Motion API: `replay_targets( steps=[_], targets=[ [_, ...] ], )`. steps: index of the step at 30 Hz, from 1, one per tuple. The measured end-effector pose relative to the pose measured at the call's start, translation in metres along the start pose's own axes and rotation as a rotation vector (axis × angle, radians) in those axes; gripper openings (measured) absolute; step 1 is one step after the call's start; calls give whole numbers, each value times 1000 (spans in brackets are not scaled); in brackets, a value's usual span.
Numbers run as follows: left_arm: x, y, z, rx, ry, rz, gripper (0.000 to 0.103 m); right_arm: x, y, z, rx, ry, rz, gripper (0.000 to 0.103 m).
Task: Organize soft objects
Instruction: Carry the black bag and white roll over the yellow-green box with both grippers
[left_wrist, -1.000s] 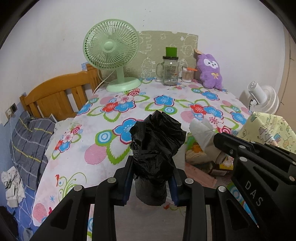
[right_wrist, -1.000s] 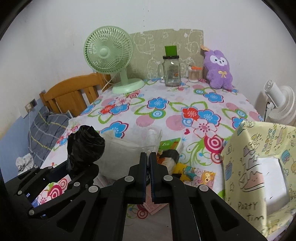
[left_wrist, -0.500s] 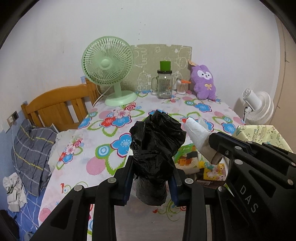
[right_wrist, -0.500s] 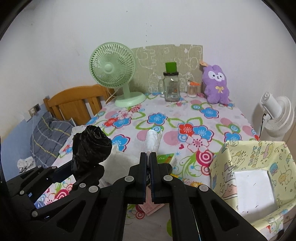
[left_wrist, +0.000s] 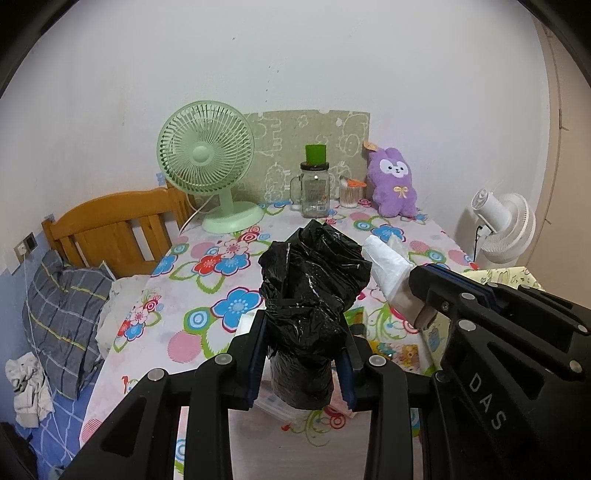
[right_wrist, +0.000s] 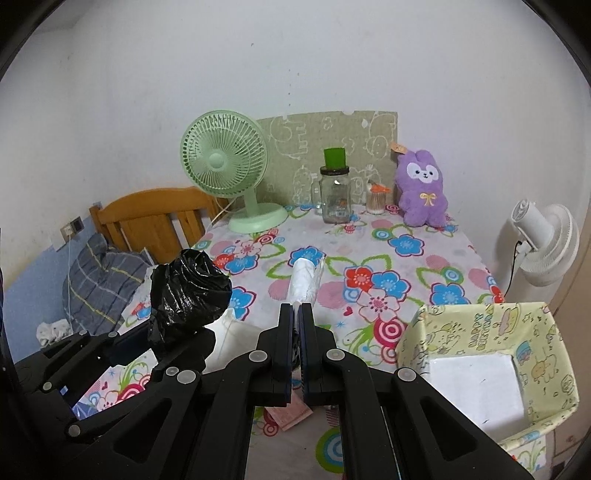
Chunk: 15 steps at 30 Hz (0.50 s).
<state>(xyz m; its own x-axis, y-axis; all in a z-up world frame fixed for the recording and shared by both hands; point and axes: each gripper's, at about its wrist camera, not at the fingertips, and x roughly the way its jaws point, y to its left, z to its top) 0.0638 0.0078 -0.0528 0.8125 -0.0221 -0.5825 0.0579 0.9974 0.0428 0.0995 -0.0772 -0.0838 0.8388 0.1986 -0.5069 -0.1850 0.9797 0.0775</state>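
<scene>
My left gripper (left_wrist: 303, 350) is shut on a roll of black plastic bags (left_wrist: 314, 295) and holds it upright above the table's near edge; the roll also shows in the right wrist view (right_wrist: 188, 291). My right gripper (right_wrist: 297, 314) is shut on a roll of white plastic bags (right_wrist: 304, 282), which sticks out forward past the fingertips; it also shows in the left wrist view (left_wrist: 388, 266). Both are lifted off the floral tablecloth (right_wrist: 406, 266). A yellow patterned box (right_wrist: 476, 369), open on top, stands at the near right.
At the back stand a green fan (right_wrist: 229, 173), a glass jar with a green cap (right_wrist: 334, 192), a small jar (right_wrist: 376, 197) and a purple plush rabbit (right_wrist: 423, 192). Booklets and papers (left_wrist: 391, 350) lie under the grippers. A wooden bed headboard (left_wrist: 110, 229) is left, a white fan (right_wrist: 543, 243) right.
Both grippers have risen and pulled back from the table, each still holding its roll. The white roll has lifted off the papers. The yellow box has come more fully into the right view.
</scene>
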Motion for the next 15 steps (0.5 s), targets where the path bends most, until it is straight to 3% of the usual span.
replay_targets(
  steps=[15],
  targets=[
    [-13, -39, 6, 10, -30, -23, 33, -24, -34, 2, 9, -16, -18, 6]
  ],
)
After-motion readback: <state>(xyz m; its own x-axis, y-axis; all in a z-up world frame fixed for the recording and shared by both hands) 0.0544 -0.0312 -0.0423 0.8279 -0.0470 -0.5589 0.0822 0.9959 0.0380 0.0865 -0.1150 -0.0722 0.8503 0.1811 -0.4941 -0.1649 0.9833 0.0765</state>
